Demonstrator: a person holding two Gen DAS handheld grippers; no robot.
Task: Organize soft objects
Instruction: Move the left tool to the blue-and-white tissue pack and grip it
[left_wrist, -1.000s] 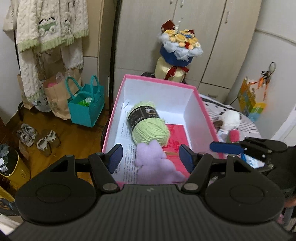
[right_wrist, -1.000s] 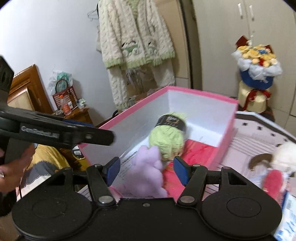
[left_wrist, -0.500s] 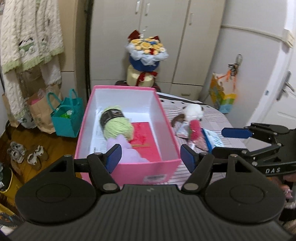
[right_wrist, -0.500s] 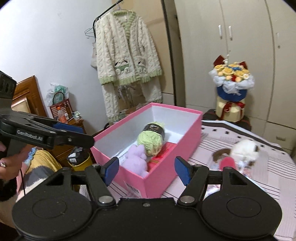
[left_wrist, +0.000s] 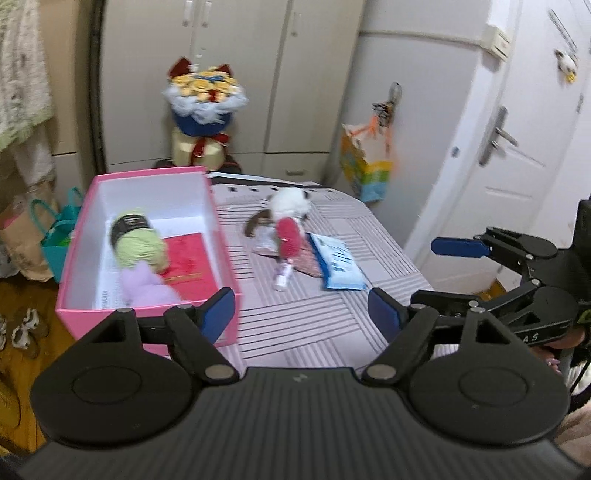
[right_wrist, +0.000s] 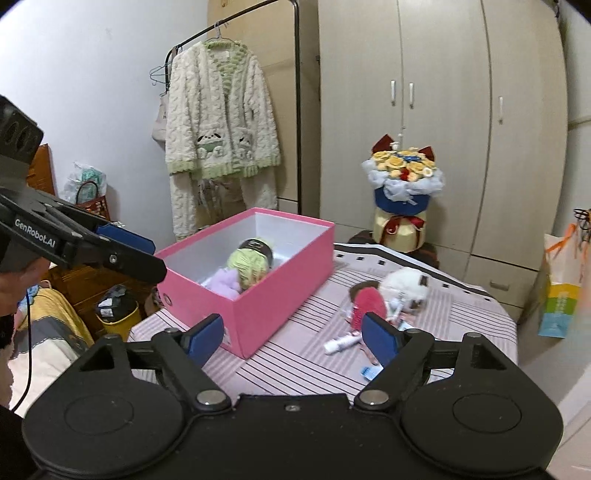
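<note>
Striped table (right_wrist: 295, 369): white plush (right_wrist: 404, 286) beyond right tool (right_wrist: 293, 338).

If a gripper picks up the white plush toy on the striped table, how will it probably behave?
The white plush toy looks fluffy, so it will probably squash between the pads and feel light. Its shape looks rounded, so a push may roll it. It lies against the red fuzzy item, which could shift too.

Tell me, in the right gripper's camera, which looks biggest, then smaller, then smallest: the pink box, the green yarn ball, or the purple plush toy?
1. Pink box, by far the biggest.
2. Green yarn ball, lying inside the box.
3. Purple plush toy, beside the yarn; the box wall hides part of it, so it may really be near the yarn's size.
</note>
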